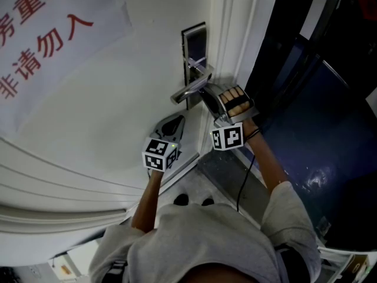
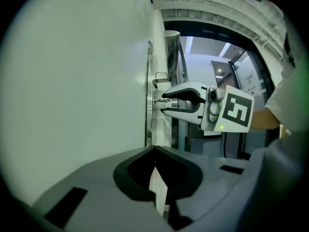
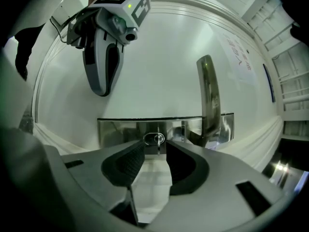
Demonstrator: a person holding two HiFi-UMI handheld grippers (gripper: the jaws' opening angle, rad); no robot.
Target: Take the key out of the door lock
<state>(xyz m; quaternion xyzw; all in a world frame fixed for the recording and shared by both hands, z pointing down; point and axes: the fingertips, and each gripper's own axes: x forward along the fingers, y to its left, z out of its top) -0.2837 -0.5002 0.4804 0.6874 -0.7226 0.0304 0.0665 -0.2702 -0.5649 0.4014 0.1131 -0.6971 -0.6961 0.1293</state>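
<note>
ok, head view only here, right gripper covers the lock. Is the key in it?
Observer: Yes. The right gripper view shows the key sitting in the lock plate.
Operator: Gripped?
Observer: No. The right gripper has its jaws apart, with the key in the gap and the pads not pressing it.
Operator: And the left?
Observer: The left gripper is shut, with nothing in it.

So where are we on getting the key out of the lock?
Done: nothing yet; the key sits in the lock plate. In hand: the right gripper is lined up, jaws open either side of the key, not gripping. Left to do: close on it, pull it out. The left gripper is shut, idle.
</note>
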